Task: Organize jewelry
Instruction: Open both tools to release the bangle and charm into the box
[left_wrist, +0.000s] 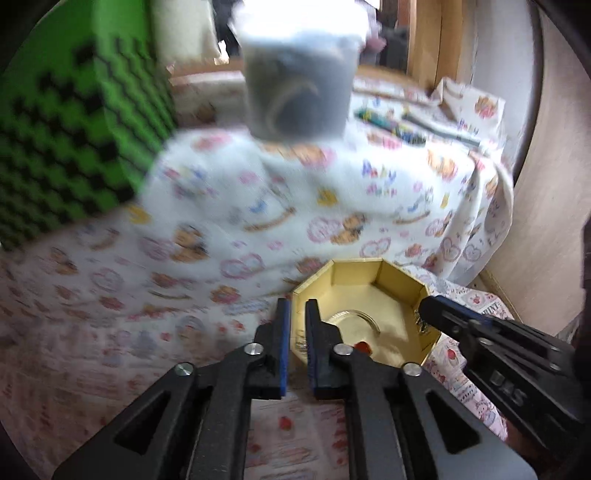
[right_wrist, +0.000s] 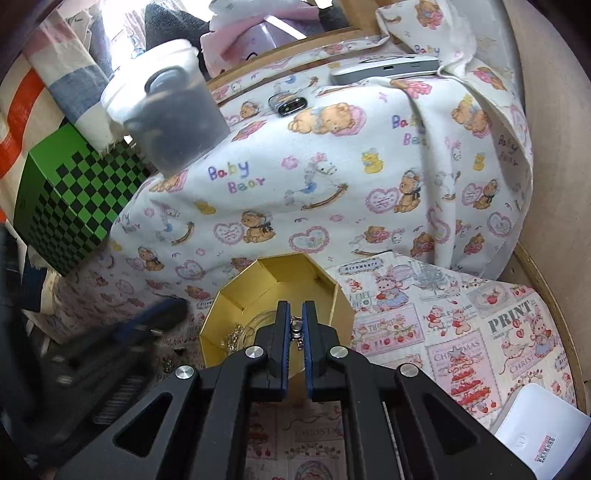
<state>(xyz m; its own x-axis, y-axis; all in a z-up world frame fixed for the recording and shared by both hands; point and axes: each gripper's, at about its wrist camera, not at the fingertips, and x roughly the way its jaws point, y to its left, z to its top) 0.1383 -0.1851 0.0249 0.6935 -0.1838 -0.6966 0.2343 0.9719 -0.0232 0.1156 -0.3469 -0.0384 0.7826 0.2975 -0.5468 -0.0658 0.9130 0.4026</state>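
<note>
Surface: printed cotton cloths cover everything, a white "Baby Bear" cloth (right_wrist: 332, 177) with teddy bears and rocking horses draped over a raised ledge, and a pink strawberry-and-Christmas patchwork cloth (right_wrist: 461, 332) lying flat below it
Box: octagonal gold cardboard box (right_wrist: 236, 295) sits open on the patchwork cloth at the foot of the ledge; its inside is plain gold
Box contents: clear round glass dish (left_wrist: 354, 321) on the floor of the box, a small red piece (left_wrist: 362, 347) at its near edge, and a sparkly pale chain (right_wrist: 232, 338) heaped against the left wall
Right gripper (right_wrist: 295, 326): black with blue pads, held over the near part of the box, jaws pinched on a small silver metal charm (right_wrist: 296, 330) that hangs between the pads
Left gripper (left_wrist: 297, 325): jaws a narrow slit apart at the box's left rim, nothing seen between the pads; this view is blurred
Backdrop: green-and-black chequered box (right_wrist: 70, 206) at left; clear plastic tub with dark contents (right_wrist: 173, 118) on the ledge; grey flat device (right_wrist: 384, 68) further back
</note>
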